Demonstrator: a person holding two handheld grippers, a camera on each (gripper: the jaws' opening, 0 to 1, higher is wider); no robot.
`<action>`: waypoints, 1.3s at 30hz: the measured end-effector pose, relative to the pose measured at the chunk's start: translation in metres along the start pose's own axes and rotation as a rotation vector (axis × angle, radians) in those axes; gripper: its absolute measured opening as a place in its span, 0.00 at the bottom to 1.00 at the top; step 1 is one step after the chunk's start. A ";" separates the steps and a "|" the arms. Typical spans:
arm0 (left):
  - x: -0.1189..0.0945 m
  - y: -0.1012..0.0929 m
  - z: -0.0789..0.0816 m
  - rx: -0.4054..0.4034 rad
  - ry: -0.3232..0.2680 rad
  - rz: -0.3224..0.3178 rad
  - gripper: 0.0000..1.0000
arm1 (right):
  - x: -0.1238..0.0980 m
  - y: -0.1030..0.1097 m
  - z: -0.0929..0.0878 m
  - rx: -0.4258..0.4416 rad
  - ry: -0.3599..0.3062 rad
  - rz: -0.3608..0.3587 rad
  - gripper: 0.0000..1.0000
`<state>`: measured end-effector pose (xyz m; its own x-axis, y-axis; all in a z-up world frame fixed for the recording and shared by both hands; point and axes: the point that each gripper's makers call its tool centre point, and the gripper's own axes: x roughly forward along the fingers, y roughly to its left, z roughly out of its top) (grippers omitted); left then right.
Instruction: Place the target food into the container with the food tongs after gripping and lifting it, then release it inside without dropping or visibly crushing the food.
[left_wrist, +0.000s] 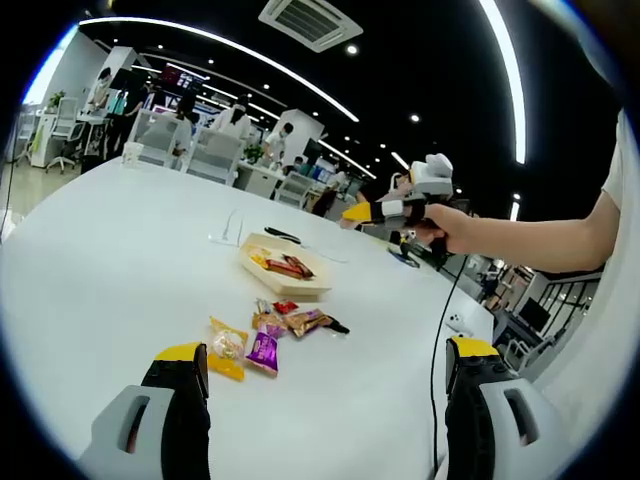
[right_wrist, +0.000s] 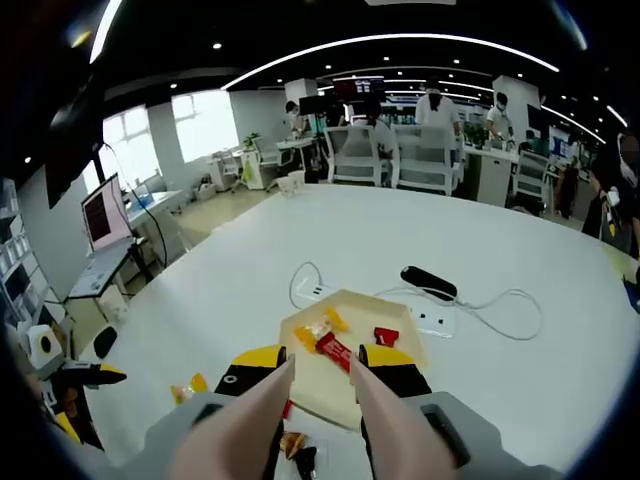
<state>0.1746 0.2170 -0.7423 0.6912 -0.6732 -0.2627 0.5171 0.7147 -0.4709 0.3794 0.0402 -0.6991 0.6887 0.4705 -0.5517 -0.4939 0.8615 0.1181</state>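
Right gripper (right_wrist: 320, 372) above tray (right_wrist: 300, 385), positioned for drop; fingers parted, whether wrapper sits between them: cannot tell. Left gripper (left_wrist: 325, 385) fingers spread wide, empty, facing snack pile (left_wrist: 262, 335) on worktop (left_wrist: 120, 250), likely the next pick.

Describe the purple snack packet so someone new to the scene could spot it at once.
On the big white table, look at the loose cluster of wrapped snacks lying nearer the left gripper than the shallow beige tray. The purple packet lies at the cluster's near edge, right beside a yellow packet. It is the one purple wrapper among yellow, red and brown ones.
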 end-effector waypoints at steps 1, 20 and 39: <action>0.000 0.000 0.000 0.001 0.001 0.000 0.99 | 0.000 0.001 -0.002 -0.002 0.003 0.001 0.28; 0.004 -0.003 0.002 0.012 0.010 -0.014 0.99 | -0.006 0.002 -0.030 0.023 0.037 0.005 0.28; 0.002 0.001 0.000 0.020 0.020 0.003 0.99 | 0.002 0.020 -0.083 0.001 0.145 0.041 0.28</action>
<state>0.1762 0.2165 -0.7436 0.6828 -0.6743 -0.2812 0.5251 0.7206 -0.4528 0.3264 0.0423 -0.7661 0.5837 0.4728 -0.6602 -0.5197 0.8422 0.1436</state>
